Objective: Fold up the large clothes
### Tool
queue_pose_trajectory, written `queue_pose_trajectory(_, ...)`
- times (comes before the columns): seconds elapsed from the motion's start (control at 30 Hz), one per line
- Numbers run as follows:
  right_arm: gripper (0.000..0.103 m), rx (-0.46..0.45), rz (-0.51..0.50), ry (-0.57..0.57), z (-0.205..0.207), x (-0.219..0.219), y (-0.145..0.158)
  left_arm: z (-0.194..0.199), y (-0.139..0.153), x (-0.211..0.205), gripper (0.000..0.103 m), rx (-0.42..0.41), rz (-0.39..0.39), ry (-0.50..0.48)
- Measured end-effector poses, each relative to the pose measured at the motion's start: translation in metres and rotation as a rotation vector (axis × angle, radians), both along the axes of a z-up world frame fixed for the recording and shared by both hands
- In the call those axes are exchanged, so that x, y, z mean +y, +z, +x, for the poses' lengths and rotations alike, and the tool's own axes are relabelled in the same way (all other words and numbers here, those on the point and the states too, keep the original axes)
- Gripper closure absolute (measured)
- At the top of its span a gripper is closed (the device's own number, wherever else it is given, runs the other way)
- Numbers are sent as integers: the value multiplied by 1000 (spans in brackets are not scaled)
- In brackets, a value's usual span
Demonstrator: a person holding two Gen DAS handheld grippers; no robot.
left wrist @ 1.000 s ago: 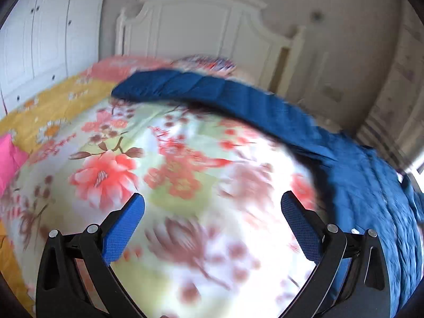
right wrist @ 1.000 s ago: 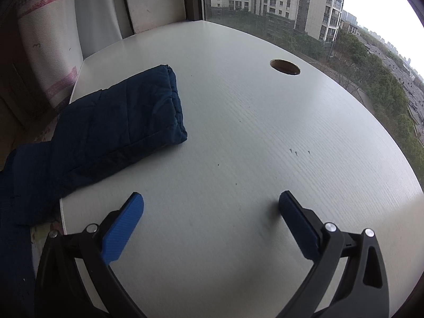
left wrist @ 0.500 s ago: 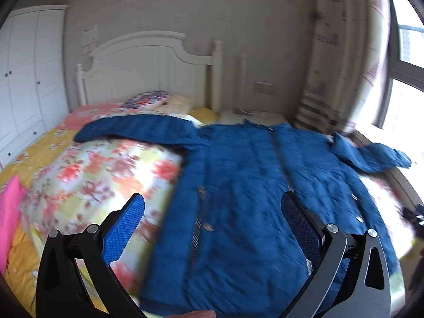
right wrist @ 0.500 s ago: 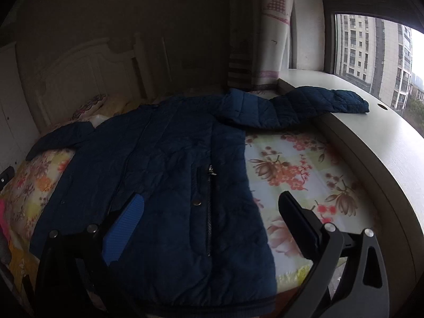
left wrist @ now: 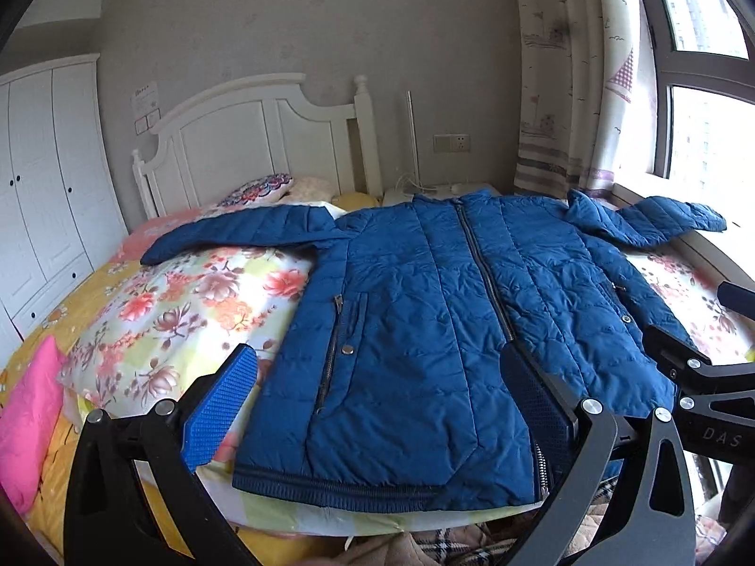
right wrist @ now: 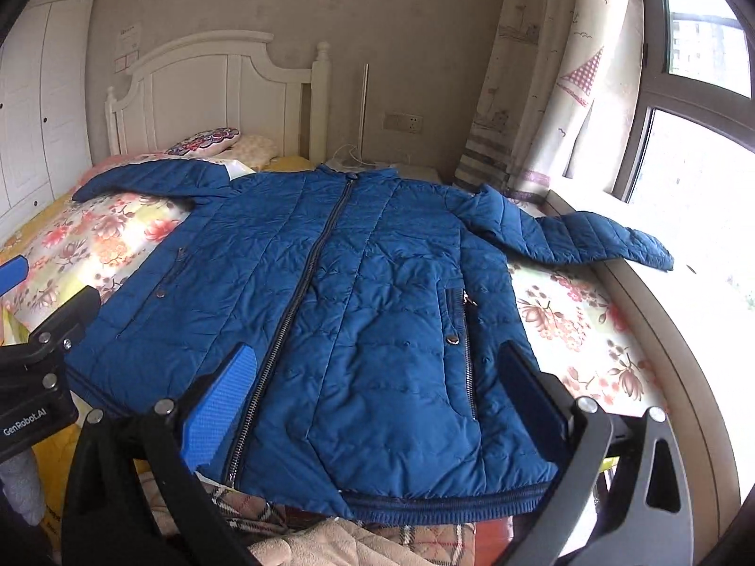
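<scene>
Both tongs (left wrist: 377, 405) (right wrist: 377, 405) gape above jacket (left wrist: 424, 320) hem.

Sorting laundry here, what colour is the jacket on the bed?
The jacket is solid blue, quilted; clearest in the right wrist view.

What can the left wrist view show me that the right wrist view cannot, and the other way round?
Only the left wrist view shows the pink cushion at the bed's left edge and the right tongs entering from the right.

Only the right wrist view shows the left tongs entering from the left, and the beige fabric below the jacket's hem.

Both show the blue jacket zipped and spread flat on the floral quilt, one sleeve reaching the window ledge, the white headboard, and open tongs holding nothing.
</scene>
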State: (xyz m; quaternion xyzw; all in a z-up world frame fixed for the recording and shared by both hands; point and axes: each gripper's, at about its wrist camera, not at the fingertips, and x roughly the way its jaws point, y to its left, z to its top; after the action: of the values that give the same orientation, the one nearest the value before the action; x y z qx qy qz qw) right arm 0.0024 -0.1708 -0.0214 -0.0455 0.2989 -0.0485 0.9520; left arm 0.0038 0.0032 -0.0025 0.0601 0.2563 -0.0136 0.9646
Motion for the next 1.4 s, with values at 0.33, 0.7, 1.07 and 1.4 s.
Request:
queue_pose_trajectory(0.33, 2, -15, 4, 16, 0, 3, 0, -1, -4, 8, 4, 15, 8, 12)
queue_pose_trajectory(0.7, 2, -15, 16, 17, 0, 2, -1, -1, -4, 11, 4, 18, 8, 13)
queue_pose_trajectory(1.07, 2, -7, 11, 28, 2, 5, -4, 1, -7, 15, 4, 24, 9, 30)
queue_pose_trajectory(1.4, 2, -3, -5, 34, 3, 10, -6, -13, -6, 16, 4, -82, -38, 4)
